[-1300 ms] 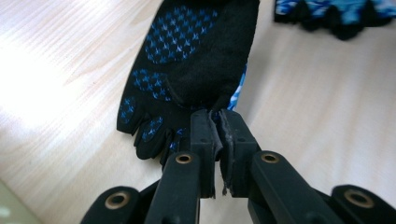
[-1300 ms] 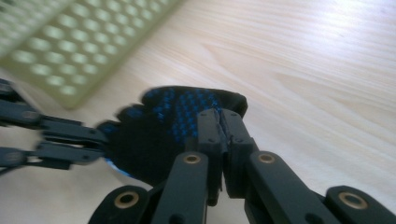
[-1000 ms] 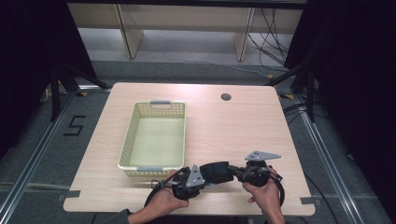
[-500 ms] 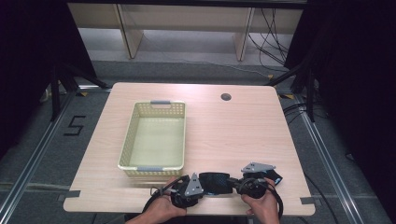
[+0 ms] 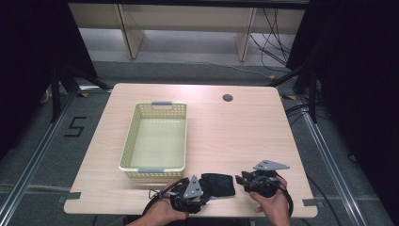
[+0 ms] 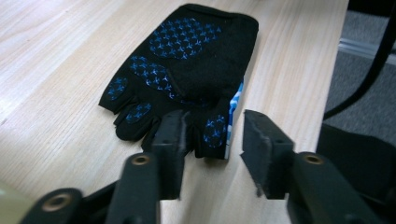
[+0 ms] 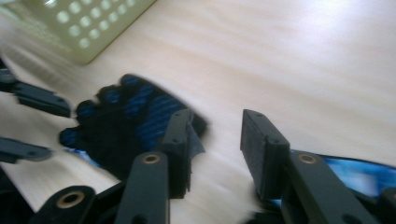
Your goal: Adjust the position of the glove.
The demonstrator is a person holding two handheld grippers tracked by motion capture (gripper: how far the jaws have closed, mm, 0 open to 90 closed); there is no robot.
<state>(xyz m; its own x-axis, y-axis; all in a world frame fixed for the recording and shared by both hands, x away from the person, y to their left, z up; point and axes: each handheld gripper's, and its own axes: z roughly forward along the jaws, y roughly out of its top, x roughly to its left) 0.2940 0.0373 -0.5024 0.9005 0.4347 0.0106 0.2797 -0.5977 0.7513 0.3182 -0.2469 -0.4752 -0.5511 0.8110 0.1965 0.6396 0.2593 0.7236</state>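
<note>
A black fingerless glove (image 5: pixel 217 184) with blue grip dots lies flat near the table's front edge, between my two grippers. In the left gripper view the glove (image 6: pixel 187 70) has its finger end at my left gripper (image 6: pixel 212 126), whose jaws stand open around one finger stub and the blue-patterned edge. My left gripper (image 5: pixel 206 192) points right at the glove. My right gripper (image 5: pixel 241 179) points left at it from the other side. In the right gripper view my right gripper (image 7: pixel 215 123) is open, with the glove (image 7: pixel 126 126) just past its left jaw.
A pale yellow perforated basket (image 5: pixel 136 141) stands left of centre, its near rim close to my left hand. A round cable hole (image 5: pixel 227 98) sits at the table's back. A strip of blue patterned fabric (image 7: pixel 359 170) shows behind the right jaw.
Both hands and the glove have come down toward the table's front edge. The glove now lies flat, and the right gripper has drawn slightly off it.
</note>
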